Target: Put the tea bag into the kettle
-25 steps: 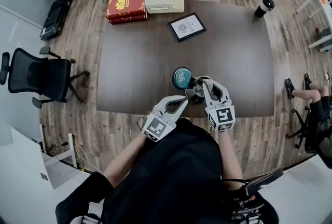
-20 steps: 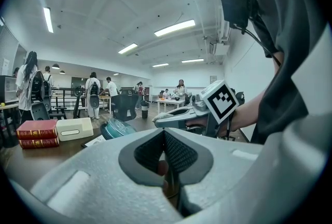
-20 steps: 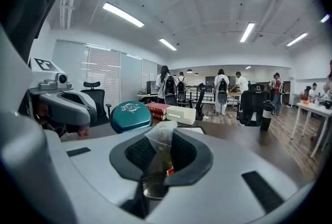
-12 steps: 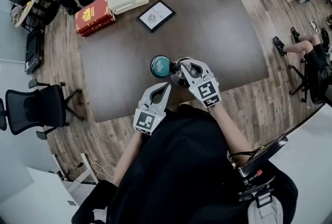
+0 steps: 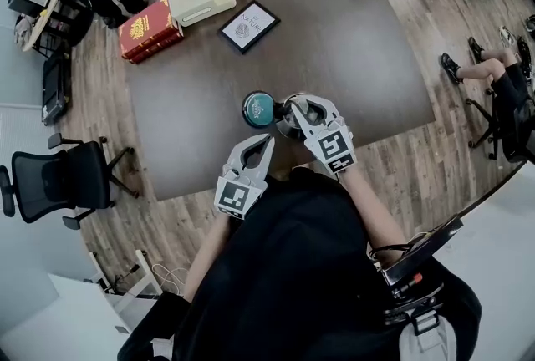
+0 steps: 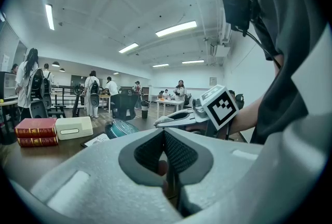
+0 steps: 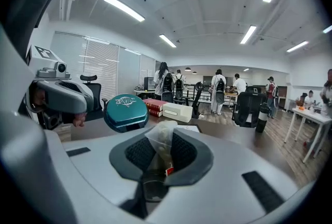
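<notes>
Right claw (image 7: 160, 158) is clenched on the tea bag (image 7: 158, 137), which I hold over the open kettle (image 5: 285, 129), its teal lid (image 5: 258, 109) tipped aside. Left claw (image 5: 267, 142) is clenched, empty, near the bench (image 5: 351, 42) edge. Pickup looks done; the drop remains.

right tool (image 7: 158, 155) clamps tea bag (image 7: 161, 136) | red speck (image 7: 169, 170) below, perhaps its tag | teal lid (image 7: 126, 112) beyond, left
</notes>
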`<action>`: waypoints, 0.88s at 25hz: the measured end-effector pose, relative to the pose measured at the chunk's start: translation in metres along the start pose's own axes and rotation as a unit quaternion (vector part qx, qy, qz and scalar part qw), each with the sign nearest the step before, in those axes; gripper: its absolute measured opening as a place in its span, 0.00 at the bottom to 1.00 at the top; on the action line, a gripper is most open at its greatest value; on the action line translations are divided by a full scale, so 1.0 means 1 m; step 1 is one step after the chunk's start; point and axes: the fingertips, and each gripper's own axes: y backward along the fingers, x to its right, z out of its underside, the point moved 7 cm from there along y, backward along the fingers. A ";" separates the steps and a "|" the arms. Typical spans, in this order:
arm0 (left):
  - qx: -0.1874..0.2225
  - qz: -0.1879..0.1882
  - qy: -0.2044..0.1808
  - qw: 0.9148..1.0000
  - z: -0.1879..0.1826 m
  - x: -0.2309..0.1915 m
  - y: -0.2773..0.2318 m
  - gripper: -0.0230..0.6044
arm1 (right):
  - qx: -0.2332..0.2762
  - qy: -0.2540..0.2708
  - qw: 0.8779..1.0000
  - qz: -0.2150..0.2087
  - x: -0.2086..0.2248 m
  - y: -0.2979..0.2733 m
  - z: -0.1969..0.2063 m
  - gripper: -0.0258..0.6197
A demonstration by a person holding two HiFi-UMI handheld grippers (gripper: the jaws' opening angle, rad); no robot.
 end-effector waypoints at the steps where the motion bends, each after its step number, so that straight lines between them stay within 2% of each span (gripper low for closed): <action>1: 0.000 -0.001 0.004 1.000 0.000 -0.001 0.000 0.04 | 0.002 -0.001 1.000 0.000 0.000 0.000 0.000 0.13; 22: 0.001 0.005 0.015 1.000 0.001 -0.004 -0.004 0.04 | 0.012 -0.017 1.000 -0.012 -0.002 0.002 0.000 0.16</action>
